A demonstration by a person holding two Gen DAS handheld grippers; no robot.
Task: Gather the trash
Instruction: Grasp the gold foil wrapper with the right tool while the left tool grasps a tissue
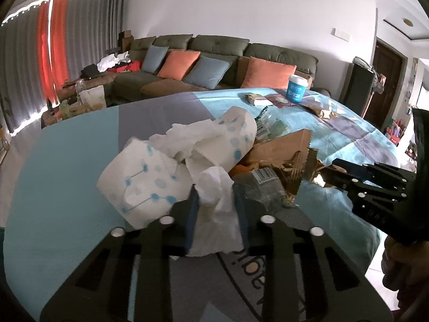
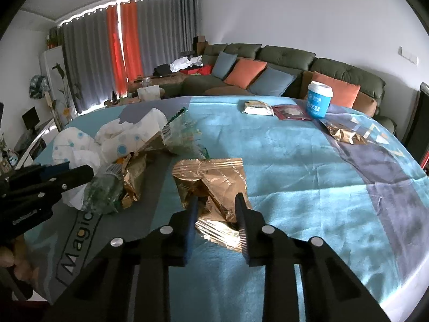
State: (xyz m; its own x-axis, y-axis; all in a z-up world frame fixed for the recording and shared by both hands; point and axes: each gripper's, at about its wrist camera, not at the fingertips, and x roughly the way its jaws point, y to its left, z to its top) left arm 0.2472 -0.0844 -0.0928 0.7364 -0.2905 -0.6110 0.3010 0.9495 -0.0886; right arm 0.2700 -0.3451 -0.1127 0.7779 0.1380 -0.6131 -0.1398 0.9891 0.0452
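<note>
- Clamped in the left gripper (image 1: 217, 204): a crumpled white tissue (image 1: 214, 201), pinched between the pads at the near edge of the litter heap, low centre of the left wrist view.
- Pressed on from both sides by the right gripper (image 2: 217, 206): a gold foil wrapper (image 2: 211, 179), creased and lying on the blue tablecloth (image 2: 295, 161), jaws narrowed onto its crumpled middle.
- Heaped at 12 o'clock of the tissue: two crushed white paper cups with blue dots (image 1: 150, 179), more white tissue, a brown paper bag (image 1: 281, 147) with a zigzag edge, and a clear plastic wrapper with a barcode label (image 1: 264, 174), all touching or overlapping.
- Seen from the right wrist view at 10 o'clock of the gold wrapper: the same heap, with a second crumpled gold wrapper (image 2: 134, 179) beside clear green-printed plastic (image 2: 182, 136).
- Well apart, at 1 o'clock across the cloth: a blue and white tub with a white lid (image 2: 319, 99), upright; just beside it at 9 o'clock a dark red packet (image 2: 291, 112) and a white and brown packet (image 2: 256, 107), both flat.
- At 2 o'clock: another crumpled gold wrapper (image 2: 343, 134), alone on a purple patch.
- Beyond the table: an olive sofa (image 2: 281, 56) with orange and blue cushions, grey and orange curtains (image 2: 126, 48) at 11 o'clock.
</note>
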